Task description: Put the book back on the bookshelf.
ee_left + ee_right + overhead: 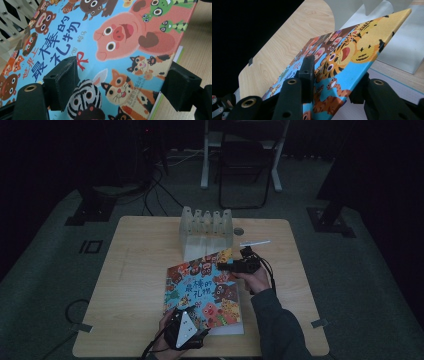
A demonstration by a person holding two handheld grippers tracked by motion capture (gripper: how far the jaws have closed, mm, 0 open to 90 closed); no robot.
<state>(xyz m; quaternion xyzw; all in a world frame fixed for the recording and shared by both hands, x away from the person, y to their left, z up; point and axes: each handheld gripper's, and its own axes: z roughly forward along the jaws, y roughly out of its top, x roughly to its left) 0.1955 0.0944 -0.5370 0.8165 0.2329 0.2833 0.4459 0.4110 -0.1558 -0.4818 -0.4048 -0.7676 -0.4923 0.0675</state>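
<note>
right gripper (332, 82) clenched on the picture book's (205, 287) raised cover edge (jaws on either face); left gripper (120, 82) spread wide over the cover, grasping nothing; table (140, 270) below.

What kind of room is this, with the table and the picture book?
Probably a dim lab or recording studio, not a home: a lone wooden table on grey carpet, cables trailing across the floor, dark equipment stands around it, and a folding chair behind.

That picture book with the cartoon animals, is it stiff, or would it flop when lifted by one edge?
The book looks stiff: its cover stays flat with the right gripper clamped on one edge. The cover looks glossy, so it may be a little slippery. Thin and flat, it probably won't roll or tip.
</note>
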